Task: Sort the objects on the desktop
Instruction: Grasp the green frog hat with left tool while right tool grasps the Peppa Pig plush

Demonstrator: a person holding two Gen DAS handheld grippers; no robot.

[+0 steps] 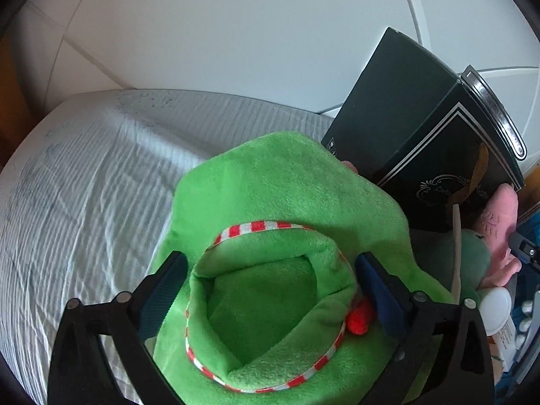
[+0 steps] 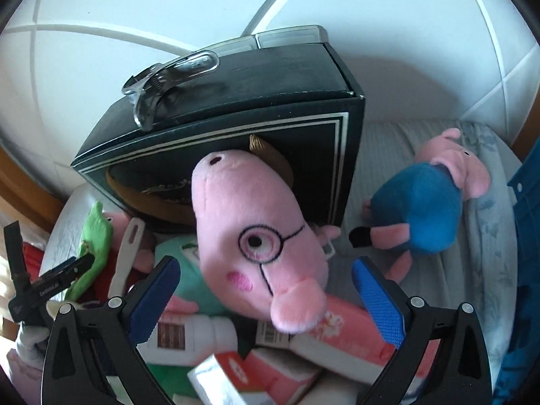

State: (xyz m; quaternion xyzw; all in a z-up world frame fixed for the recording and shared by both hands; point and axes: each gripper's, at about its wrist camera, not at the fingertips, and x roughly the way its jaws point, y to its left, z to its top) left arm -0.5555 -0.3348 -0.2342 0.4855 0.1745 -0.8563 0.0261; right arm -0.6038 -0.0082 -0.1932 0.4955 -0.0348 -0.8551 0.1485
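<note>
- Left gripper (image 1: 271, 275), jaws spread, straddles the green plush hat (image 1: 270, 202) on the white cloth (image 1: 84, 185); squeezing its striped cuff should hold it.
- Right gripper (image 2: 266, 283), likewise spread, flanks the pink pig plush (image 2: 256, 229) before the dark box (image 2: 236, 128); its head offers the firmest grip.

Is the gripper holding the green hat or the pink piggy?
Neither, it seems. The left gripper straddles the green hat; the right gripper straddles the pig's head, pads apart.

A green plush hat (image 1: 276, 236) with red-and-white striped trim and a red pompom lies opening-up at lower centre of the left view. A pink plush pig with embroidered glasses (image 2: 260, 246) leans snout-up at centre of the right view, before a black box (image 2: 236, 135). A blue-dressed plush pig (image 2: 425, 209) lies at right.
</note>
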